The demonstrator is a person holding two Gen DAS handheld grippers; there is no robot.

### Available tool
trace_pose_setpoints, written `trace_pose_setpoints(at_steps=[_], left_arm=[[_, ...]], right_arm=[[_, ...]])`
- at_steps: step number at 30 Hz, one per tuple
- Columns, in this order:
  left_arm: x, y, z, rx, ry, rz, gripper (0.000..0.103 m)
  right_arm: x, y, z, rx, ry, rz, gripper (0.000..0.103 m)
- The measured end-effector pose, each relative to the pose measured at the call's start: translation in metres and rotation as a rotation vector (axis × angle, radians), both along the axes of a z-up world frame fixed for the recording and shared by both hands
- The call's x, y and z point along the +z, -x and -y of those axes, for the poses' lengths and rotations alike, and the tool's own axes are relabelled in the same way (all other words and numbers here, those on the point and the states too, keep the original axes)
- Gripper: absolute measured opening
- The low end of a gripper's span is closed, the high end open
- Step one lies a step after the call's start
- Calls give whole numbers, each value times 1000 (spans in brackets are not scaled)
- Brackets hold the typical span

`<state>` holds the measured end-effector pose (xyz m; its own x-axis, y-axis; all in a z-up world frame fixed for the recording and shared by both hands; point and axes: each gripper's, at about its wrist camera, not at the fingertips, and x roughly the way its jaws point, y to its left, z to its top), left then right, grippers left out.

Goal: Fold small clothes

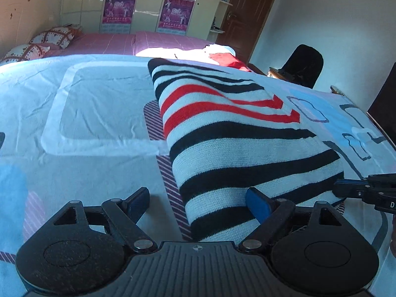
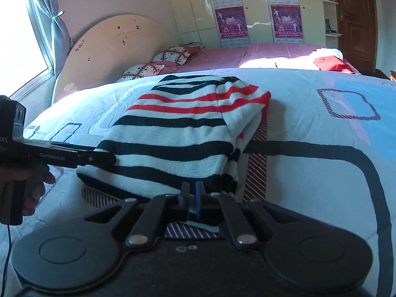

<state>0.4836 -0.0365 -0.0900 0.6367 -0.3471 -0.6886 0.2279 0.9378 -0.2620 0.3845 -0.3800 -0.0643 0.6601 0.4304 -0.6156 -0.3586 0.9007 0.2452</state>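
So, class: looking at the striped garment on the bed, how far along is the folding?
Done: the striped sweater already lies folded into a compact stack on the quilt. In hand: the right hand-held gripper is shut on its near edge, while the left hand-held gripper is open around another edge. Left: probably a final fold or tidy; the red garment farther back looks unfolded.

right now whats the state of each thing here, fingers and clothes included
left gripper: open, fingers apart, one pad touching the sweater's near edge
right gripper: shut on the sweater's near edge
striped sweater: folded over, lying on the bedspread
bedspread: spread flat, lightly wrinkled
red garment: crumpled, unfolded
door: closed
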Motion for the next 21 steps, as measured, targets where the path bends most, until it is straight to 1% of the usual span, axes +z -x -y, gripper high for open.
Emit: trace_pose_setpoints(at_steps=[1,2,3,4,7,8,9,10,12,14,17,19,20,21], left_arm=[[1,-1,-2,3,8,-4,85],[3,0,-2,4,6,-1,85],[5,1,-3,3,6,7,85],[5,1,-2,3,5,8,85],[2,1,-4,11,24,-5,85],[1,1,-5,16,37,-9,85],[1,1,-7,20,49,-12,85],[0,1,-8,23,61,-14,85],[0,2,-12,31,80,-18,85],[1,5,-13,46,58,-7,85],[-3,4,-14,52,34,-19,85],[-3,2,-11,42,4,-15,85],[-2,1,-10,38,-4,-14,85],[-2,0,-11,37,0,-18,85]], right_arm=[[4,3,4,-29,-25,18,6],[8,6,6,-63,-31,40,15],[10,8,9,-95,-35,58,31],[10,6,10,-115,-31,53,33],[2,-4,11,-119,-51,-4,33],[-2,-6,12,-112,-74,-21,30],[-5,-7,15,-107,-108,-36,19],[-6,-9,18,-101,-138,-51,13],[-5,-6,27,-109,-199,-59,12],[-6,-4,34,-115,-235,-76,11],[-28,-9,32,-153,-200,-142,10],[-35,-12,35,-180,-233,-143,10],[-35,-11,35,-186,-240,-145,11],[-35,-10,35,-192,-243,-150,16]])
